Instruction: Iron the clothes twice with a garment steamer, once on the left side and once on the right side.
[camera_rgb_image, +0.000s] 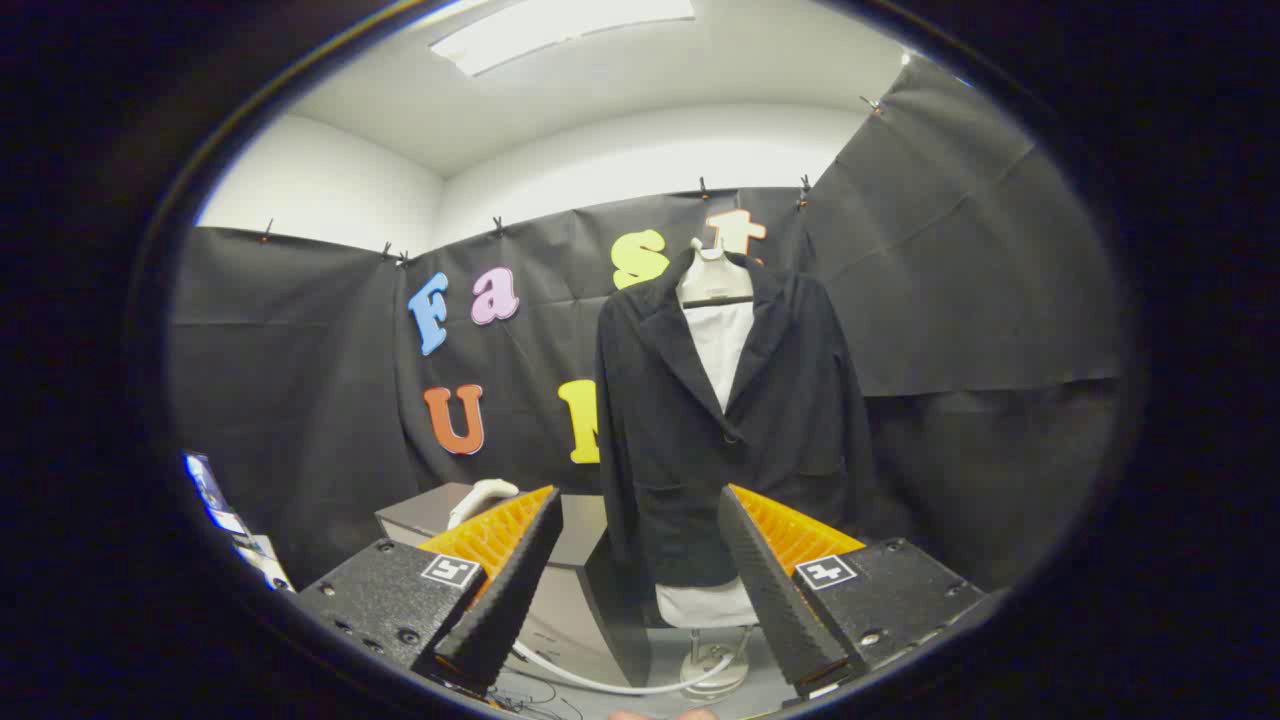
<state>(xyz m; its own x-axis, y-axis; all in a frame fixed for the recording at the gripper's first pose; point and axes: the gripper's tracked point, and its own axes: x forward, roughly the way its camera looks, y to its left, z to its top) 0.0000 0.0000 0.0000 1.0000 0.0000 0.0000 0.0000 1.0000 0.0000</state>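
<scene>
Clothes, namely a dark woollen jacket (735, 420) over a white inner layer, are being displayed on a pale dress form (713, 280) beyond the gripper, against the black cloth wall (960, 260) of the booth. The jacket is being framed between the two fingers, well apart from them. A grey box-like cabinet (570, 560) is being seen to the left of the jacket, lower down, partly hidden by the left finger. On its top a white garment steamer head (482, 497) is lying, only its rounded handle being made out above the finger. A white hose (600, 682) is being trailed along the floor toward the round base (715, 672) of the dress form stand. The gripper (640, 510) is being held level and pointed forward at the jacket; its jaws are being kept spread wide with nothing between them. A fingertip of a person (660, 714) is being cut off below the fingers.
</scene>
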